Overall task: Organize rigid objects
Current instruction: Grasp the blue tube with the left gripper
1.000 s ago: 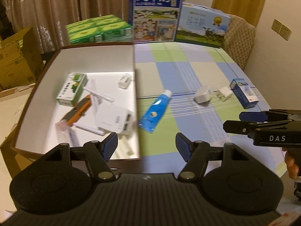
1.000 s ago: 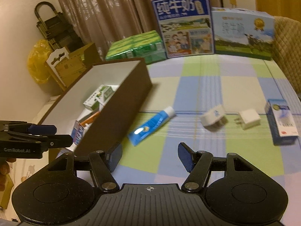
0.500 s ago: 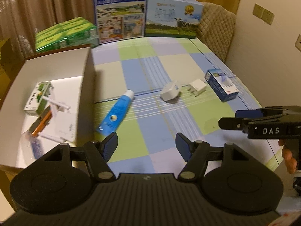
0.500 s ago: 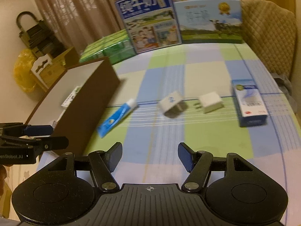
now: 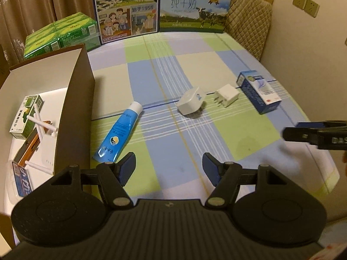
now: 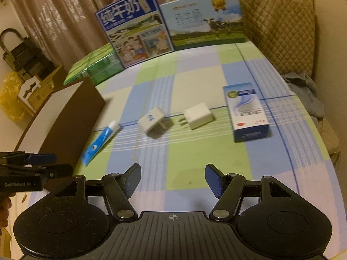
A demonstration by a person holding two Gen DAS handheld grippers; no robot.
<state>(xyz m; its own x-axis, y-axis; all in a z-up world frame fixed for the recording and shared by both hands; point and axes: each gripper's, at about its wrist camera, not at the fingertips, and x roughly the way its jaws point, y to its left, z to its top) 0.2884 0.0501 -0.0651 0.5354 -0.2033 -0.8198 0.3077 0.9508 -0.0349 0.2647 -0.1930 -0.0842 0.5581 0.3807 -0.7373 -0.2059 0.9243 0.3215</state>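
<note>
A blue tube lies on the checked tablecloth beside the brown box; it also shows in the right wrist view. Right of it lie a white plug adapter, a white charger and a blue-white carton. In the right wrist view they are the adapter, charger and carton. The box holds a green carton, a white router, an orange item. My left gripper is open and empty, short of the tube. My right gripper is open and empty above the cloth.
Two tall milk cartons and a green shrink-wrapped pack stand at the table's far edge. A quilted chair is behind at the right. The table's right edge curves near the blue-white carton.
Both grippers have swung right, from facing the box to facing the loose items on the cloth, and come a little closer to them. Both stay open and empty.
</note>
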